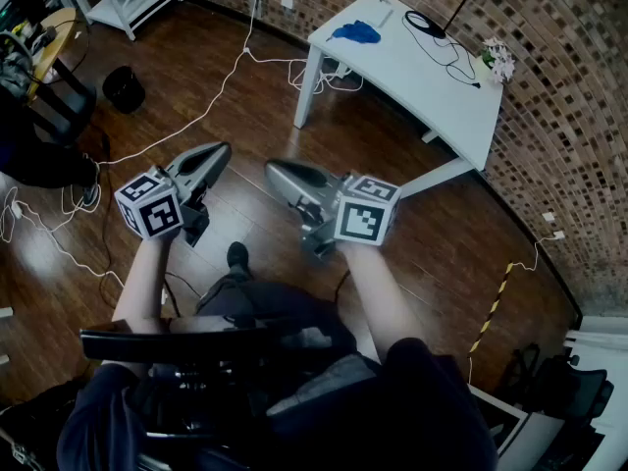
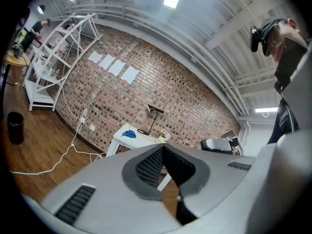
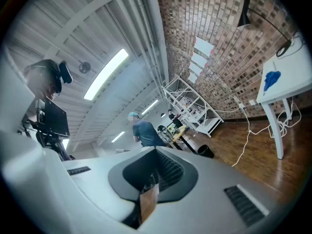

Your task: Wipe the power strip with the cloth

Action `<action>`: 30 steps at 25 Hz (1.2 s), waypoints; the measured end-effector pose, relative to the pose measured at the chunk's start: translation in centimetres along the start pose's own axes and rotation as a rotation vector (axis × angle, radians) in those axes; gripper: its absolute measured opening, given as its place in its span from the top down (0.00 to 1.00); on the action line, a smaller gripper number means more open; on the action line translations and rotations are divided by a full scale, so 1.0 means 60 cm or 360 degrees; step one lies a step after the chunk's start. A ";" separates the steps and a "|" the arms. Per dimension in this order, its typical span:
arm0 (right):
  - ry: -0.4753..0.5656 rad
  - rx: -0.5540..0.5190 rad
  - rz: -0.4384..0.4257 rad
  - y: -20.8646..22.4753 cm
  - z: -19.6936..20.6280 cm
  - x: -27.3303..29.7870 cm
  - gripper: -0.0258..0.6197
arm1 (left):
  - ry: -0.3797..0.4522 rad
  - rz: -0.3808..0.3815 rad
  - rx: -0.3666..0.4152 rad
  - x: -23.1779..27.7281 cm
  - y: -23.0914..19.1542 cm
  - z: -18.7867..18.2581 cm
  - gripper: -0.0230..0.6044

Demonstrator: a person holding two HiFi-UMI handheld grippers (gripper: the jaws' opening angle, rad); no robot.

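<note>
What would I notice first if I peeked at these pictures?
Two grey tools with black-and-white cubes: the left hand-held gripper and the right hand-held gripper, both shut and empty, held out over the wooden floor. Beyond them stands a white table with a bright blue cloth on it.

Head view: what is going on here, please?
A person holds the left gripper and the right gripper level above the wooden floor, both shut and empty. The cloth lies on the white table further ahead, and nothing touches it. Neither gripper is near the table, so the wiping has not started.
</note>
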State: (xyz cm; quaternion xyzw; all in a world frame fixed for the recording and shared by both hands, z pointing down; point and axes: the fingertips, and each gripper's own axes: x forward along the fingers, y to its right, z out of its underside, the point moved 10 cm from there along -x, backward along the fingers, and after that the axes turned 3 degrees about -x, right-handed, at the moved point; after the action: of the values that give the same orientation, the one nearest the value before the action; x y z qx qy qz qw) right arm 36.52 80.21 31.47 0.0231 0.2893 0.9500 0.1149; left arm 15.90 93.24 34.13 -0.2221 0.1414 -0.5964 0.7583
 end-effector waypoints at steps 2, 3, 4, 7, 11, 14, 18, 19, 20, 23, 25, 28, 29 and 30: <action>0.0032 0.0027 0.0003 0.008 -0.011 0.051 0.98 | -0.0004 0.0015 -0.0013 -0.017 -0.042 -0.037 0.95; 0.0049 0.0030 0.0011 0.013 -0.020 0.076 0.98 | -0.0006 0.0027 -0.0010 -0.023 -0.061 -0.057 0.95; 0.0066 0.0023 0.0023 0.019 -0.030 0.101 0.98 | -0.0007 0.0043 0.0003 -0.026 -0.080 -0.077 0.95; 0.0096 -0.0023 0.0073 0.038 -0.058 0.161 0.98 | -0.0028 0.0102 0.0041 -0.026 -0.135 -0.121 0.95; 0.0072 -0.0086 0.0192 0.068 -0.091 0.201 0.98 | -0.0024 0.0156 0.0031 0.002 -0.195 -0.170 0.95; 0.0074 -0.0077 0.0268 0.103 -0.111 0.204 0.98 | -0.0036 0.0212 0.0030 0.042 -0.224 -0.189 0.95; 0.0096 -0.0069 0.0308 0.173 -0.135 0.201 0.98 | -0.0074 0.0242 0.0047 0.105 -0.260 -0.196 0.95; 0.0097 -0.0068 0.0318 0.194 -0.141 0.202 0.98 | -0.0089 0.0245 0.0056 0.123 -0.269 -0.198 0.95; 0.0100 -0.0061 0.0324 0.216 -0.149 0.203 0.98 | -0.0107 0.0246 0.0066 0.141 -0.279 -0.200 0.95; 0.0123 -0.0031 0.0321 0.293 -0.180 0.211 0.98 | -0.0160 0.0221 0.0089 0.202 -0.309 -0.218 0.95; 0.0134 -0.0018 0.0319 0.347 -0.212 0.217 0.98 | -0.0199 0.0220 0.0102 0.259 -0.322 -0.238 0.95; 0.0105 -0.0087 0.0315 0.420 -0.276 0.224 0.98 | -0.0253 0.0248 0.0136 0.365 -0.334 -0.278 0.95; 0.0088 -0.0117 0.0313 0.444 -0.296 0.226 0.98 | -0.0271 0.0244 0.0153 0.398 -0.339 -0.291 0.95; 0.0072 -0.0142 0.0315 0.466 -0.312 0.227 0.98 | -0.0290 0.0234 0.0167 0.428 -0.346 -0.303 0.95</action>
State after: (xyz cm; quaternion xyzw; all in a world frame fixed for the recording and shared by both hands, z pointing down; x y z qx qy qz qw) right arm 15.45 50.63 31.14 0.0251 0.2457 0.9689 0.0149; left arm -3.89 61.42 30.28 -0.2244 0.0566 -0.5231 0.8202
